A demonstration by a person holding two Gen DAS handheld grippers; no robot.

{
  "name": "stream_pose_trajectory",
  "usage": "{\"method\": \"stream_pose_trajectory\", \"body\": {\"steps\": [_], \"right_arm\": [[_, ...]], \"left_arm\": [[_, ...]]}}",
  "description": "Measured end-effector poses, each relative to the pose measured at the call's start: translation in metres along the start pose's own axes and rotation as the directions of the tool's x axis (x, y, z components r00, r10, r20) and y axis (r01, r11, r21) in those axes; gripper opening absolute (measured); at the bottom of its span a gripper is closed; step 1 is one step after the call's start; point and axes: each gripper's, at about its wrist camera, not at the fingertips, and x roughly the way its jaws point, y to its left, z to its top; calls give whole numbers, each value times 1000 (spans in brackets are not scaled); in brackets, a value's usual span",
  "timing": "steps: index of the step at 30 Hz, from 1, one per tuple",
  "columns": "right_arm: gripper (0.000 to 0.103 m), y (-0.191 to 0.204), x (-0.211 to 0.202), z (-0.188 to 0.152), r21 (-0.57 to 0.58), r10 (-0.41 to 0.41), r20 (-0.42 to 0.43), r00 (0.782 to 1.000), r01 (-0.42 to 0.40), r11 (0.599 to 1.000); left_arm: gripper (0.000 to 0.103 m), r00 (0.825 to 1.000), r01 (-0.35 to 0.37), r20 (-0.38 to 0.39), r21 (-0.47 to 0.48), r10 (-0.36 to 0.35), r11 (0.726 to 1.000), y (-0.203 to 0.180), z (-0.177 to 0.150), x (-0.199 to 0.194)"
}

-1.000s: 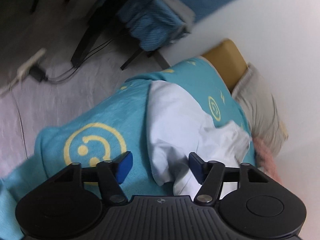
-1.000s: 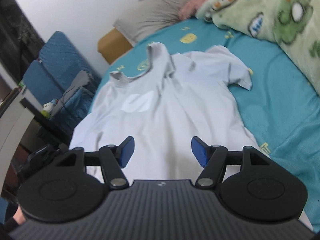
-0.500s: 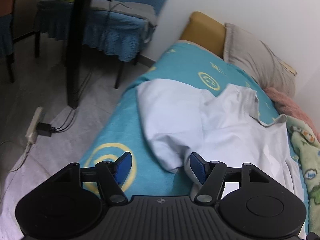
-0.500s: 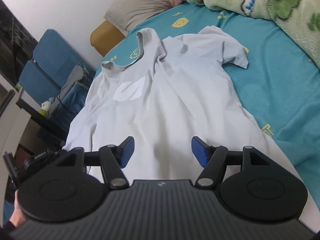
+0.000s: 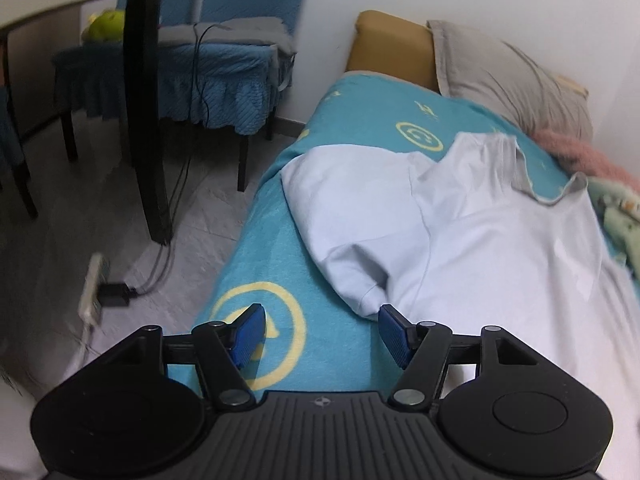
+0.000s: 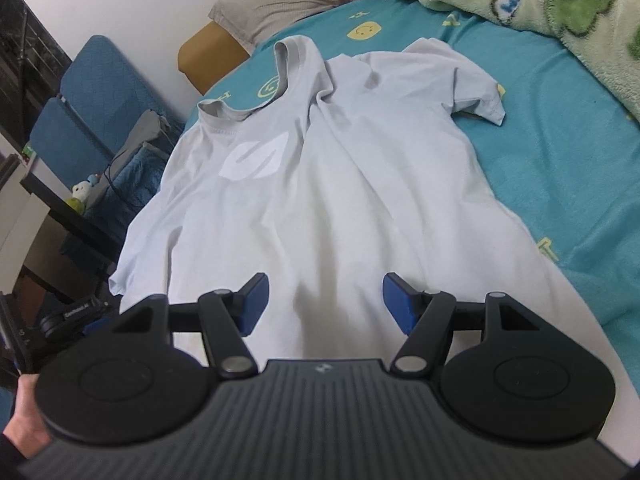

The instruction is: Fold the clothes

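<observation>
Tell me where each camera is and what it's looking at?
Left wrist: rides the open left gripper at the bed's edge, facing a T-shirt sleeve and the pillow.
Right wrist: rides the open right gripper above the shirt's hem, facing its collar; a hand shows.
Shared: shirt, teal bedsheet, pillow.
</observation>
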Motion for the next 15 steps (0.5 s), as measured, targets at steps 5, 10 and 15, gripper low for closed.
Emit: {"method": "stream_pose_trajectory", "body": {"steps": [5, 10, 15], "right_arm": [[66, 4, 3, -2, -13, -5, 0, 1000, 5, 1000], [66, 2, 3, -1, -8, -11, 1, 1000, 11, 1000], [66, 4, 5, 1, -16, -15, 1, 1000, 15, 1000]], "left_arm": [[66, 999, 34, 29, -105, -31, 994, 4, 2, 17], [65, 996, 61, 73, -116, -52, 991, 0, 7, 26], [25, 998, 42, 47, 4, -42, 999, -7, 18, 32]]}}
